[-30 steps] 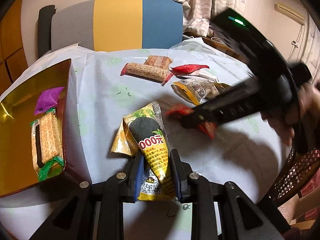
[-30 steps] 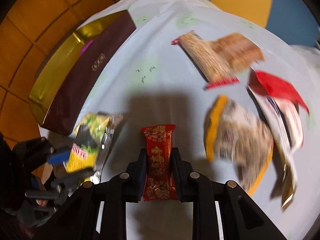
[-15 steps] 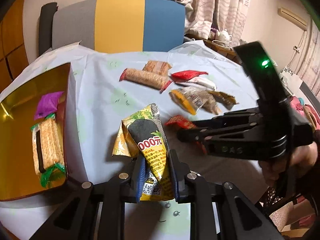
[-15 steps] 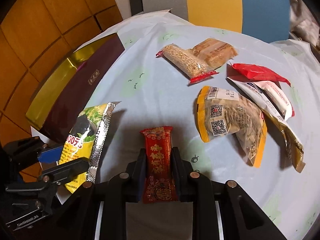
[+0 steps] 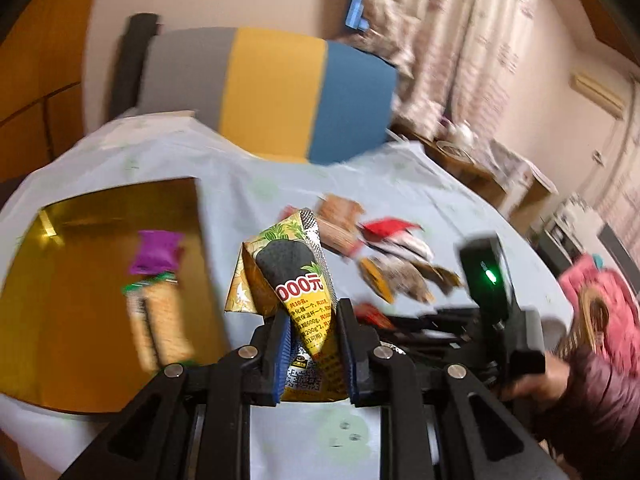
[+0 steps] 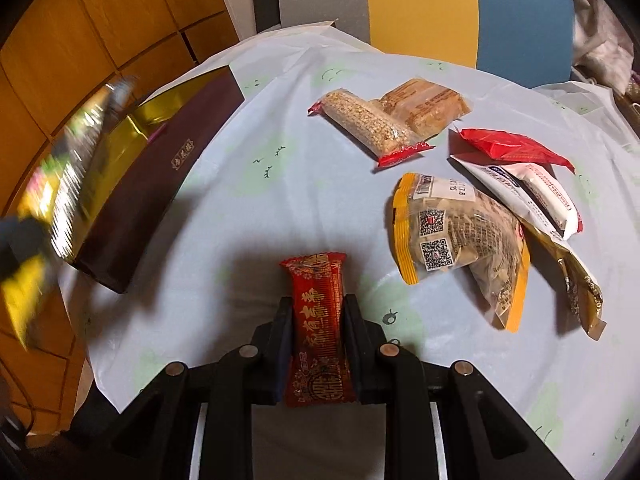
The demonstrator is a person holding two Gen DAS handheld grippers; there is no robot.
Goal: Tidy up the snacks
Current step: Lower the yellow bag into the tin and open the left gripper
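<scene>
My left gripper (image 5: 312, 316) is shut on a yellow and black snack packet (image 5: 292, 268) and holds it up above the table, beside the gold box (image 5: 80, 264). The box holds a purple candy (image 5: 156, 251) and a green-wrapped cracker pack (image 5: 160, 320). My right gripper (image 6: 316, 312) is shut on a red snack bar (image 6: 320, 320) just above the tablecloth. The left gripper's packet shows blurred at the far left of the right wrist view (image 6: 68, 176), over the box (image 6: 140, 184).
Several snacks lie on the pale blue tablecloth (image 6: 280, 200): a sesame bar (image 6: 368, 128), a brown cracker pack (image 6: 424, 104), a red packet (image 6: 508, 146), a white packet (image 6: 528, 196) and a yellow-edged nut bag (image 6: 460, 236). A grey, yellow and blue chair (image 5: 272, 92) stands behind the table.
My left gripper has lifted the yellow packet and swung it left toward the gold box. My right gripper has kept the red bar and pulled back slightly.
</scene>
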